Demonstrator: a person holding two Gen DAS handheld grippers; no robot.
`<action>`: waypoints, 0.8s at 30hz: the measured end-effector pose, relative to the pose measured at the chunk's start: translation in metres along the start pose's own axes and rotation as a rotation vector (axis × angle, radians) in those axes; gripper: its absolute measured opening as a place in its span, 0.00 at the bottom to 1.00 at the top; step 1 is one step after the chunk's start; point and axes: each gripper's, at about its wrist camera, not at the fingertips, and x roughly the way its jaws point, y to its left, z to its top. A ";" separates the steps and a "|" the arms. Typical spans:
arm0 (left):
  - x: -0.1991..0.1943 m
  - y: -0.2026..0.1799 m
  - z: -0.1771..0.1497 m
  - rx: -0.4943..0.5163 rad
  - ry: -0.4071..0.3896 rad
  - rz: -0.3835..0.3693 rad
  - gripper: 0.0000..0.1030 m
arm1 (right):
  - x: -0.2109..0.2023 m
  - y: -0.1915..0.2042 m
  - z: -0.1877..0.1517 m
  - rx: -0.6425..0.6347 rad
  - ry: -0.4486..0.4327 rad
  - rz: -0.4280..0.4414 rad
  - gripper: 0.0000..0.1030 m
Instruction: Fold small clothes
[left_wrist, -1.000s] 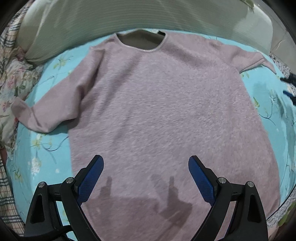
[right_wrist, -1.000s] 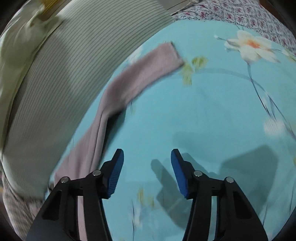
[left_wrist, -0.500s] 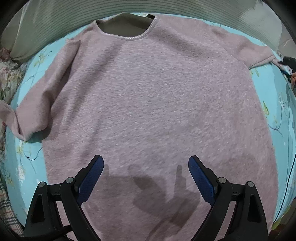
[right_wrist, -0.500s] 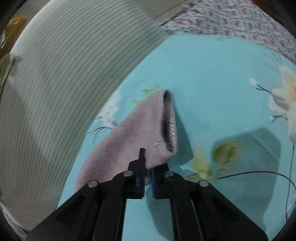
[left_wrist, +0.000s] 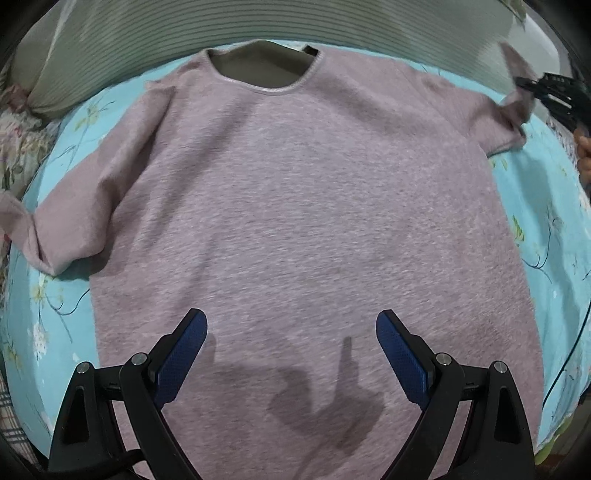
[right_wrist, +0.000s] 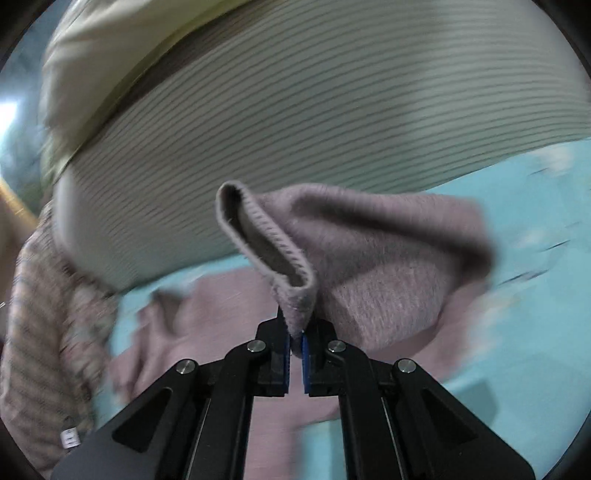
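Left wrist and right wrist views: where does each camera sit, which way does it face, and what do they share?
Left wrist: above the sweater, looking steeply down; open left gripper shows.
Right wrist: low over the bed, facing the striped pillow; right gripper pinches the sleeve cuff.
Shared: sweater, pillow, turquoise sheet.

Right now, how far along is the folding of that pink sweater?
Barely begun. Done: the sweater lies spread flat, front up, on the blue sheet. In hand: the right gripper is shut on the cuff of one sleeve, lifted off the sheet. The left gripper hangs open over the hem, holding nothing. Left: both sleeves to fold in, the other sleeve being out to the side, then the body.
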 end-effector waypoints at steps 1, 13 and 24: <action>-0.002 0.005 -0.002 -0.008 -0.005 -0.002 0.91 | 0.016 0.021 -0.011 -0.002 0.029 0.047 0.05; -0.014 0.064 -0.020 -0.119 -0.072 -0.155 0.91 | 0.175 0.173 -0.130 -0.049 0.349 0.310 0.05; -0.004 0.118 -0.001 -0.245 -0.114 -0.292 0.91 | 0.225 0.202 -0.160 -0.032 0.575 0.360 0.42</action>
